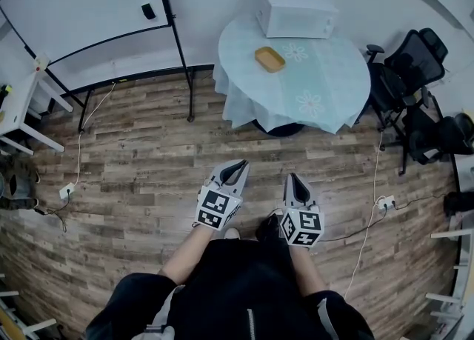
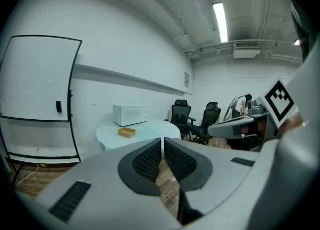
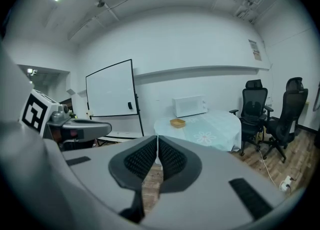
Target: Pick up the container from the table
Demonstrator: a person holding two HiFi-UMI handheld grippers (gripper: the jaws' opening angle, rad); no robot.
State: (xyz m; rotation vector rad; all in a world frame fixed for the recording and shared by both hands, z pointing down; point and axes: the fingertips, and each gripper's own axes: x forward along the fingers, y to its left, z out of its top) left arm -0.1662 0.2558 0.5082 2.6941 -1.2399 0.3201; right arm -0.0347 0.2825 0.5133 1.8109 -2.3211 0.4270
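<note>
No words or numbers readable anywhere, only black-and-white square marker patterns without lettering on the cubes of the left gripper [image 1: 238, 168] and right gripper [image 1: 295, 181], small wall notice [image 3: 255, 48] far ahead of the right gripper, high to its right, print too small to read
</note>
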